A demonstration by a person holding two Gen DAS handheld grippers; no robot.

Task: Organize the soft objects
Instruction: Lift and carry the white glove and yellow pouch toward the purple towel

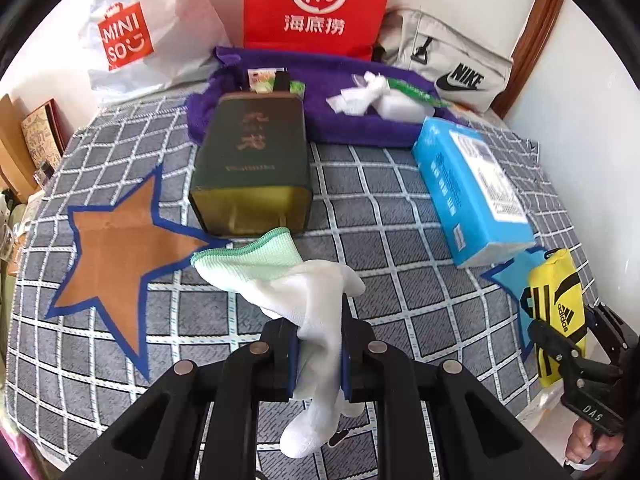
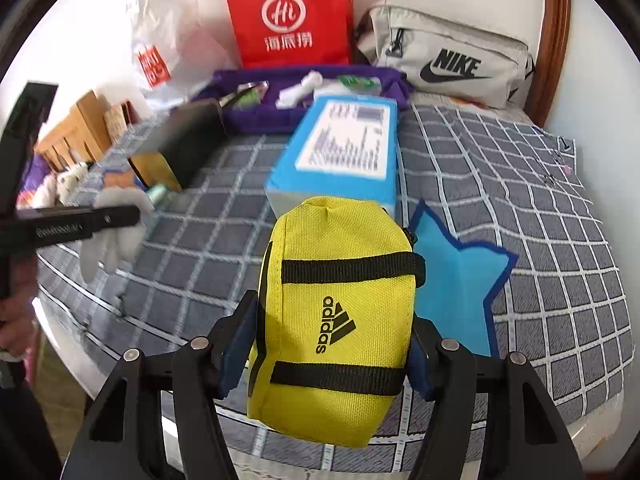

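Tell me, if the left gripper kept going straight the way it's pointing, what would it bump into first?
Probably the checked cloth just ahead of the white glove held by the left gripper; the dark green tin lies farther on. Depth is unclear.

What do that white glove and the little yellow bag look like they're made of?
The white glove looks like soft knit fabric with a ribbed green cuff; it droops limply from the left gripper. The yellow bag looks like coarse woven synthetic, probably nylon, matte, with black webbing straps.

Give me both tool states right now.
Left tool: closed on the white glove with the green cuff.
Right tool: closed on the yellow Adidas pouch.
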